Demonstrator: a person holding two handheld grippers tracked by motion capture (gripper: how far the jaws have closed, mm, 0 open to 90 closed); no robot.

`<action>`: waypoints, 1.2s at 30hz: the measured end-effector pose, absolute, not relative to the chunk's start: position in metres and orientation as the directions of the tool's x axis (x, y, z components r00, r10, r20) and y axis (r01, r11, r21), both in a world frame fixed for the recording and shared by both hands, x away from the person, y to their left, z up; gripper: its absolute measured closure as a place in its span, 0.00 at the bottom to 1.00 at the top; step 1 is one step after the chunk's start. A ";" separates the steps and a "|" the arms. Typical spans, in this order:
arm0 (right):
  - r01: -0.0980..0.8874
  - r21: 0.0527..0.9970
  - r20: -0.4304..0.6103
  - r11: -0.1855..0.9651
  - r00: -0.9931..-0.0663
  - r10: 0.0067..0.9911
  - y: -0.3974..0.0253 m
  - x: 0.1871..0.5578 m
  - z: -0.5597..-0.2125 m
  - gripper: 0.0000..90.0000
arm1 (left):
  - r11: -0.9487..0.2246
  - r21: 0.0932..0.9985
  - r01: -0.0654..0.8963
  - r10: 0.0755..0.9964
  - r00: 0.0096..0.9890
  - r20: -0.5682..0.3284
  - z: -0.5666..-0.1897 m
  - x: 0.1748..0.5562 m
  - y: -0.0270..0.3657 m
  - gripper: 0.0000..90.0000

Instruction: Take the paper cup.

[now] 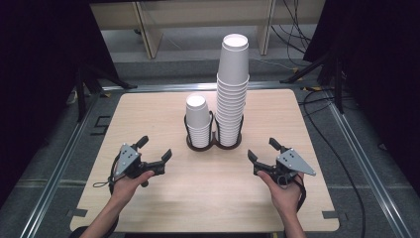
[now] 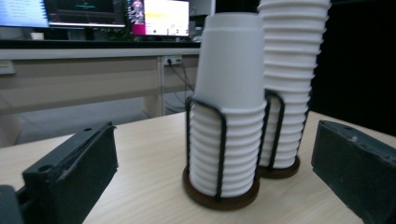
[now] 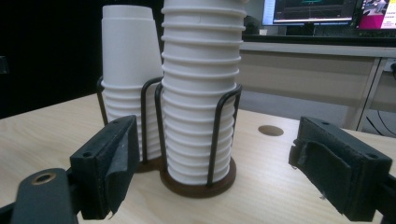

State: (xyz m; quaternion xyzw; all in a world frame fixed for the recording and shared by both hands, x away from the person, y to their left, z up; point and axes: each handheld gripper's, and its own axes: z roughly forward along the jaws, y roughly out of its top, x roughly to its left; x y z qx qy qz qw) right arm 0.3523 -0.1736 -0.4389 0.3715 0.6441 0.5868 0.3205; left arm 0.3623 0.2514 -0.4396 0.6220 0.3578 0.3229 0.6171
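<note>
Two stacks of upside-down white paper cups stand in a dark wire holder (image 1: 213, 142) at the middle of the wooden table (image 1: 148, 109). The short stack (image 1: 198, 120) is on the left, the tall stack (image 1: 232, 89) on the right. My left gripper (image 1: 154, 148) rests open in a hand near the table's front left, its jaws wide apart and pointing at the short stack (image 2: 227, 130). My right gripper (image 1: 263, 150) is open at the front right, aimed at the tall stack (image 3: 201, 93). Nothing lies between either pair of jaws.
Pale desks (image 1: 148, 20) and loose cables (image 1: 297, 29) stand on the floor behind the table. Monitors (image 2: 159, 17) glow on a desk in the left gripper view. A round hole (image 3: 270, 130) marks the tabletop behind the holder. Metal rails (image 1: 59, 163) frame the table.
</note>
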 end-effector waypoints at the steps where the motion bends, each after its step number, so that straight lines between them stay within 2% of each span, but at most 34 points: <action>1: 0.091 0.996 0.035 0.014 -0.512 0.858 -0.172 0.355 -0.438 0.17 | 0.036 0.999 0.026 0.827 0.560 -0.044 -0.432 0.369 0.243 0.00; 3: 0.103 0.994 0.033 0.025 -0.522 0.852 -0.172 0.355 -0.436 0.17 | 0.021 0.999 0.026 0.824 0.566 -0.032 -0.426 0.370 0.240 0.00; 5: 0.058 0.998 0.026 0.006 -0.538 0.843 -0.168 0.360 -0.428 0.17 | 0.016 1.000 0.001 0.809 0.587 -0.013 -0.413 0.377 0.229 0.00; 6: 0.060 0.998 0.024 0.007 -0.515 0.857 -0.166 0.360 -0.425 0.17 | 0.020 1.000 -0.003 0.805 0.593 -0.014 -0.410 0.379 0.225 0.00; 10: 0.045 0.999 0.017 0.007 -0.519 0.855 -0.165 0.369 -0.414 0.19 | 0.020 1.000 -0.013 0.793 0.610 -0.008 -0.402 0.384 0.215 0.00; 13: 0.074 0.997 0.016 0.026 -0.515 0.857 -0.163 0.370 -0.407 0.18 | 0.005 0.999 -0.051 0.773 0.633 0.029 -0.394 0.389 0.206 0.00; 15: 0.038 0.998 -0.022 0.048 -0.510 0.860 -0.162 0.375 -0.395 0.19 | 0.006 0.998 -0.061 0.762 0.646 0.035 -0.386 0.392 0.199 0.00; 24: 0.019 0.999 0.039 -0.035 -0.532 0.846 -0.157 0.385 -0.365 0.17 | 0.025 0.997 -0.068 0.749 0.662 0.027 -0.365 0.396 0.187 0.00; 26: 0.013 0.999 0.036 -0.035 -0.537 0.843 -0.155 0.387 -0.361 0.19 | 0.024 0.997 -0.071 0.746 0.665 0.030 -0.364 0.397 0.186 0.00; 27: -0.005 1.000 0.011 -0.016 -0.532 0.847 -0.156 0.389 -0.360 0.21 | 0.019 0.997 -0.072 0.745 0.667 0.034 -0.364 0.397 0.186 0.00; 29: -0.009 0.999 0.029 -0.040 -0.534 0.845 -0.154 0.390 -0.358 0.26 | 0.013 0.996 -0.085 0.740 0.671 0.047 -0.363 0.399 0.184 0.00; 31: -0.015 0.999 0.033 -0.049 -0.536 0.843 -0.153 0.390 -0.357 0.25 | 0.019 0.997 -0.073 0.740 0.672 0.035 -0.363 0.399 0.183 0.00; 33: -0.029 0.996 0.050 -0.078 -0.550 0.834 -0.153 0.394 -0.354 0.16 | 0.029 0.997 -0.073 0.738 0.674 0.028 -0.360 0.400 0.181 0.00; 36: -0.024 0.998 0.041 -0.065 -0.543 0.839 -0.151 0.395 -0.349 0.17 | 0.023 0.995 -0.096 0.733 0.678 0.048 -0.356 0.402 0.179 0.00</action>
